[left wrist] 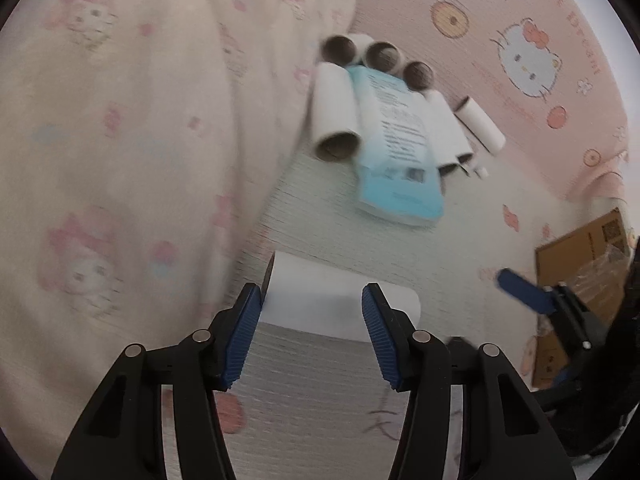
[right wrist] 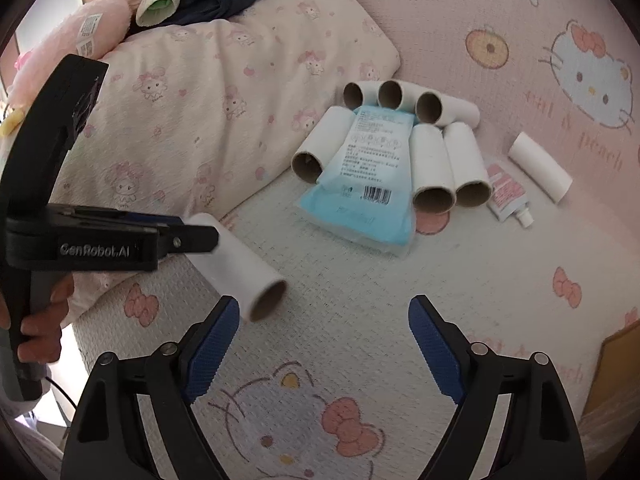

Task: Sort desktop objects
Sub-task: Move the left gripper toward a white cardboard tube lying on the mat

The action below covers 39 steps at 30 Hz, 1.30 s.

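A white paper tube (left wrist: 336,300) (right wrist: 240,260) lies alone on the Hello Kitty sheet. My left gripper (left wrist: 311,292) (right wrist: 196,236) hangs over the tube's far end. Its jaws stand wide: the left pad is at the end's edge, the right pad in front of the tube's middle, and neither grips it. My right gripper (right wrist: 324,304) is open with only sheet between its fingers, and the tube's open near end lies just beyond its left fingertip. One of its blue fingers (left wrist: 520,286) shows in the left wrist view.
Beyond lies a pile of paper tubes (right wrist: 432,168) (left wrist: 336,120) around a blue packet (right wrist: 360,184) (left wrist: 400,152). There is also a small pink cream tube (right wrist: 506,192) and a lone tube (right wrist: 540,166). A patterned quilt (right wrist: 200,100) rises on the left. A cardboard box (left wrist: 588,264) sits at the right.
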{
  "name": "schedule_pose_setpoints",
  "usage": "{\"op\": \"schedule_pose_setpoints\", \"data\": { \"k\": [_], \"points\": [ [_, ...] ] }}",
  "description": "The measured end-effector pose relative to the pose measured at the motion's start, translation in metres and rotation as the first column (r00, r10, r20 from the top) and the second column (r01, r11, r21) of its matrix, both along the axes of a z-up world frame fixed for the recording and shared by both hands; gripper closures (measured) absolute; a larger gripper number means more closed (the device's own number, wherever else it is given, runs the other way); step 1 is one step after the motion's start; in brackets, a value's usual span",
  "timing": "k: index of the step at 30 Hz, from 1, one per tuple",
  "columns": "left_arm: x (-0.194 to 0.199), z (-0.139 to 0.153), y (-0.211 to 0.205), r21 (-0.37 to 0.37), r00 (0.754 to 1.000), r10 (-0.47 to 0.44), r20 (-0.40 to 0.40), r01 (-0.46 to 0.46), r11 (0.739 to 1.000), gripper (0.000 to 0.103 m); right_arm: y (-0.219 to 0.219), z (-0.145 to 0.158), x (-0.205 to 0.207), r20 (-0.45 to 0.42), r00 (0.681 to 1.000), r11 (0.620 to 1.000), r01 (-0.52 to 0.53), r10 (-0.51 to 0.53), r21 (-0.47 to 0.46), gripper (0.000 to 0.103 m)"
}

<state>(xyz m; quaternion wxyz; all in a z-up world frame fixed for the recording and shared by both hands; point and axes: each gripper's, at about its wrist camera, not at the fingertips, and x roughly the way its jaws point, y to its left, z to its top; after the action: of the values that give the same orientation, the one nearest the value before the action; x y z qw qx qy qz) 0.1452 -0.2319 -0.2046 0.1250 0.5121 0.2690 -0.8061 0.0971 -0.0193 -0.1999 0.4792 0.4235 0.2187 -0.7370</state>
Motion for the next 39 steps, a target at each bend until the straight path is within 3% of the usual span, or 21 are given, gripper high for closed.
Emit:
{"op": "schedule_pose_setpoints", "data": {
  "k": [1,3,5,8,11,19,22,28,31,36,39],
  "points": [
    [-0.003,-0.001,0.004,0.003,1.0,-0.011,-0.002,0.011,1.0,0.046,-0.001,-0.002,0.0,0.01,1.0,1.0,-0.004,0.004,0.005,0.025],
    [-0.01,-0.003,0.015,-0.003,0.999,-0.043,-0.004,0.043,0.999,0.046,0.0,-0.008,0.0,0.025,1.0,1.0,-0.014,0.014,0.009,0.05],
    [-0.017,-0.003,0.024,-0.016,0.998,-0.068,-0.009,0.067,0.998,0.046,0.002,-0.015,-0.004,0.042,0.999,0.999,-0.006,0.004,0.034,0.061],
    [-0.028,0.003,0.036,-0.049,0.993,-0.112,-0.038,0.11,0.993,0.05,0.011,-0.017,-0.015,0.087,0.996,0.999,0.033,-0.033,0.003,0.064],
    [-0.038,0.003,0.044,-0.037,0.988,-0.149,-0.043,0.148,0.988,0.055,0.016,-0.016,-0.024,0.122,0.991,0.999,0.052,-0.051,-0.005,0.069],
    [-0.062,0.001,0.065,-0.022,0.976,-0.208,-0.07,0.207,0.978,0.055,0.023,-0.012,-0.036,0.058,0.997,0.997,0.056,-0.06,0.059,0.07],
    [-0.071,0.001,0.077,-0.002,0.966,-0.247,-0.082,0.247,0.969,0.055,0.031,-0.009,-0.044,0.021,0.995,0.992,0.094,-0.096,0.087,0.07],
    [-0.095,0.004,0.099,0.035,0.947,-0.296,-0.127,0.303,0.952,0.055,0.055,-0.001,-0.07,0.04,0.975,0.972,0.214,-0.219,0.095,0.07],
    [-0.108,0.007,0.109,0.013,0.928,-0.339,-0.158,0.345,0.939,0.055,0.066,-0.002,-0.076,0.024,0.966,0.96,0.255,-0.259,0.113,0.07],
    [-0.129,0.007,0.121,-0.027,0.902,-0.372,-0.22,0.376,0.926,0.055,0.081,-0.01,-0.084,0.104,0.944,0.948,0.305,-0.314,0.094,0.07],
    [-0.136,-0.002,0.12,-0.058,0.916,-0.355,-0.188,0.35,0.935,0.055,0.081,-0.008,-0.085,0.148,0.941,0.952,0.297,-0.306,0.076,0.07]
  ]
}}
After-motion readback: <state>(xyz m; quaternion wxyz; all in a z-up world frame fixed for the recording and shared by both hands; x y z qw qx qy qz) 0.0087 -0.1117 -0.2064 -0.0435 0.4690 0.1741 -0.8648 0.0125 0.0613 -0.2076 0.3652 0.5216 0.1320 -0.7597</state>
